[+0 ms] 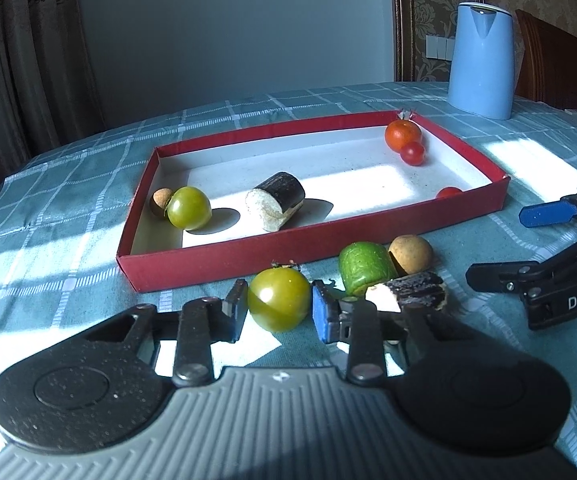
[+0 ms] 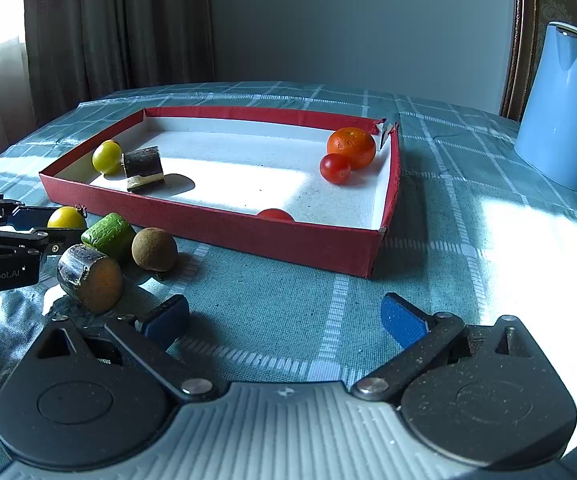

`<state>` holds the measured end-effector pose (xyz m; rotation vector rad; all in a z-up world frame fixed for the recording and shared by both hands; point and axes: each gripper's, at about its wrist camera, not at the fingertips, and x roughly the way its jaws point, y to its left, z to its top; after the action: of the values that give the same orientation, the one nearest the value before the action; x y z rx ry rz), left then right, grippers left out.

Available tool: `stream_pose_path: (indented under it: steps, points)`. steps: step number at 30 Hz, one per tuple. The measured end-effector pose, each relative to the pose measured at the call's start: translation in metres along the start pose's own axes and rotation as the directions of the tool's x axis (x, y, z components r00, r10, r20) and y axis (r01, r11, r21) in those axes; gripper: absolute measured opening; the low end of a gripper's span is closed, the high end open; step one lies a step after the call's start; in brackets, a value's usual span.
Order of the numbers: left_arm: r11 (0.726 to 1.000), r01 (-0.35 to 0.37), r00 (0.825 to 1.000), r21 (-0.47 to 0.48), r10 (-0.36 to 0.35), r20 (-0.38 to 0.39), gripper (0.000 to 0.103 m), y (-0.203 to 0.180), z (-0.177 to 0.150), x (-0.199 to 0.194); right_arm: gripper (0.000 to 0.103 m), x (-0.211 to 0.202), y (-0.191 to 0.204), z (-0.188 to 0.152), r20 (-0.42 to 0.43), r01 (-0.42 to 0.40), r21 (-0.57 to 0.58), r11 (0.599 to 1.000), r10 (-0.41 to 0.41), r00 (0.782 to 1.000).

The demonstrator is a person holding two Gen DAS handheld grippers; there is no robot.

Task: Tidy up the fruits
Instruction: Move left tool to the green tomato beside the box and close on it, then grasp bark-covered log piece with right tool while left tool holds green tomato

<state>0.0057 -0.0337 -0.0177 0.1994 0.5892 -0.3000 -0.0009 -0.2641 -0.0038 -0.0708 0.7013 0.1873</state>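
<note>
A: Between the left claw's (image 1: 279, 307) two fingers, on the bench just in front of the red tray (image 1: 224, 268), sits a green tomato (image 1: 279, 298). How tight is the hold?

B: The pads stand close on either side of it. The blue pad (image 1: 322, 315) on its right looks to be at the skin and the dark one on its left is just beside it; whether they truly press I cannot tell. The tomato rests on the checked cloth (image 1: 48, 256).

A: And what lies beside it?

B: Just to its right a green cylindrical piece (image 1: 364, 271), a round brown fruit (image 1: 410, 254) behind that, and a dark-barked stub with a pale cut end (image 1: 408, 291), all close together outside the tray.

A: Inside the tray?

B: At the left end a second green tomato (image 1: 188, 207) touching a small brown fruit (image 1: 160, 200), with another dark-skinned stub (image 1: 276, 201) near them. At the far right corner an orange (image 2: 350, 147) touches a red cherry tomato (image 2: 334, 168); another red one (image 2: 275, 214) peeps above the near wall.

A: The right claw (image 2: 284, 320)?

B: Spread wide, its blue pads (image 2: 402, 320) well apart over bare cloth, gripping nothing, to the right of the loose pile.

A: Anything farther off?

B: A blue kettle (image 2: 560, 116) stands on the bench beyond the tray's right end.
</note>
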Motion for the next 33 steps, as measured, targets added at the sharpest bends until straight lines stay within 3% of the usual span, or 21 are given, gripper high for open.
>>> stream_pose_path:
  steps: [6,12,19,22,26,28,33]
  points:
    - [1.000,-0.021,1.000,-0.021,0.022,0.018,0.031,0.005,0.000,-0.004,0.103,-0.003,-0.001,-0.001,0.013,-0.002,0.006,1.000,0.002,1.000]
    - [0.999,-0.037,0.999,-0.019,0.038,0.028,0.031,0.004,0.000,-0.004,0.103,-0.026,-0.008,-0.013,0.102,-0.168,0.132,0.977,0.155,0.983]
    - [0.994,-0.087,0.995,-0.070,0.090,0.041,0.031,0.015,0.000,-0.006,0.102,-0.049,0.031,-0.023,0.193,-0.114,0.059,0.992,0.100,0.976]
    - [0.988,-0.114,0.992,-0.101,0.118,0.038,0.031,0.022,0.001,-0.006,0.102,-0.049,0.048,-0.023,0.190,-0.145,0.033,0.989,0.136,0.972]
    - [0.983,-0.130,0.990,-0.128,0.135,0.033,0.031,0.028,0.001,-0.007,0.087,-0.039,0.074,-0.018,0.144,-0.109,-0.025,0.994,0.111,0.983]
    - [0.982,-0.131,0.990,-0.139,0.136,0.026,0.031,0.031,0.001,-0.007,0.070,-0.033,0.079,-0.015,0.111,-0.129,-0.018,0.991,0.131,0.985]
    - [0.981,-0.124,0.991,-0.151,0.129,0.026,0.031,0.032,0.001,-0.009,0.065,-0.024,0.085,-0.008,0.101,-0.126,0.028,0.992,0.122,0.987]
